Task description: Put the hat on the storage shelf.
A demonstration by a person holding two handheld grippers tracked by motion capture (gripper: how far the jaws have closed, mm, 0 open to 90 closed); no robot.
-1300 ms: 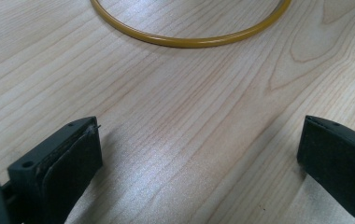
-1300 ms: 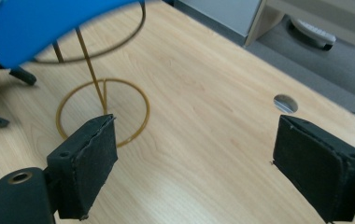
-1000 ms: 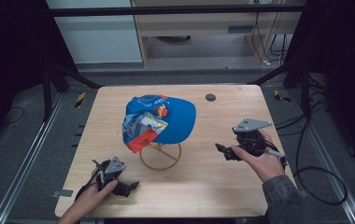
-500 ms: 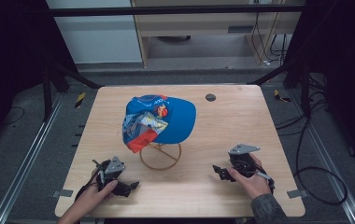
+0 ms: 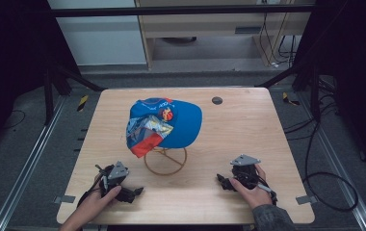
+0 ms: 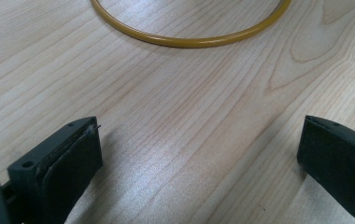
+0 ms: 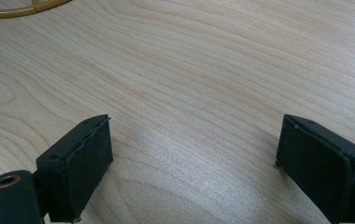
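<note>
Resting low on the desk [image 5: 248,120], both tongs sit at the bottom of the high view: left tongs [image 5: 135,191] at lower left, right tongs [image 5: 221,180] at lower right, each in a hand. Blue cap [image 5: 164,126] with a printed front panel sits on a yellow wire stand [image 5: 165,161] at frame centre, between the two and well apart from both. Small dark disc [image 5: 216,100] lies near the upper right of the desktop, off from the cap.

Left gripper view: jaws wide apart at lower left and lower right, nothing between them but bare wood. Ring base of the stand [image 6: 189,41] curves across the top of the frame.

Right gripper view: jaws likewise spread, having just been opening further, with bare wood grain between the pads. A sliver of the yellow ring [image 7: 24,9] shows at upper left.

Judgement: the work in hand looks like the approach to the cap, not yet begun in contact. To do it well, come in from both sides at once, aim the pads at the brim and the soft crown edge rather than the wire, and close only once fabric is well inside the gap. Lift straight up so the light stand neither tips nor rides along with the cap.
</note>
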